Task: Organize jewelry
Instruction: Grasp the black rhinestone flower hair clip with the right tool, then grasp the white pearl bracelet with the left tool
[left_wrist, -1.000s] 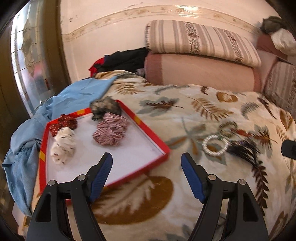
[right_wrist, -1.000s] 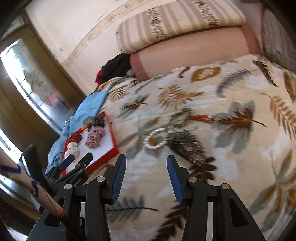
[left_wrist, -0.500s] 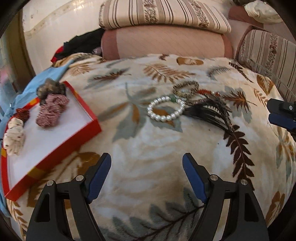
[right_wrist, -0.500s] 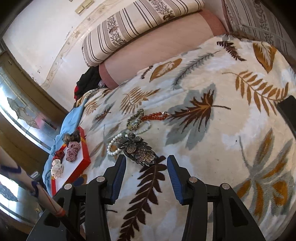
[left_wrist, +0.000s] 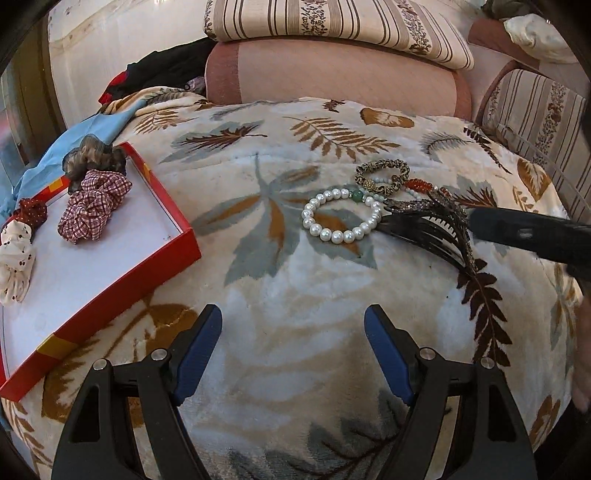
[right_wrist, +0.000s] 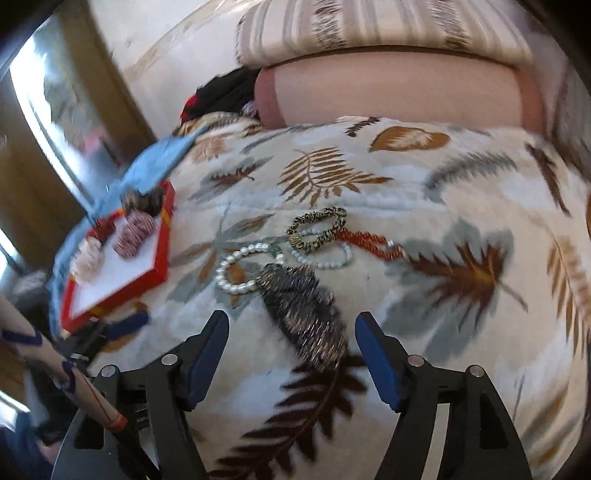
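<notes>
Right gripper (right_wrist: 291, 354) gaping, empty, straddling the dark beaded hair comb (right_wrist: 303, 314); left gripper (left_wrist: 293, 343) gaping. Risk: comb teeth snagging the white pearl bracelet (right_wrist: 240, 267) touching its far end.

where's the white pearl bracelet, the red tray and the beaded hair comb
white pearl bracelet (left_wrist: 334, 235): left wrist view, near beads
red cardboard tray (left_wrist: 122, 273): left wrist view, front wall
dark beaded hair comb (right_wrist: 303, 314): right wrist view, beaded top

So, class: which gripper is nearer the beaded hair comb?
Right. The right gripper hangs open with the beaded hair comb lying between its fingers; the left gripper is open, farther back on the blanket.
</notes>
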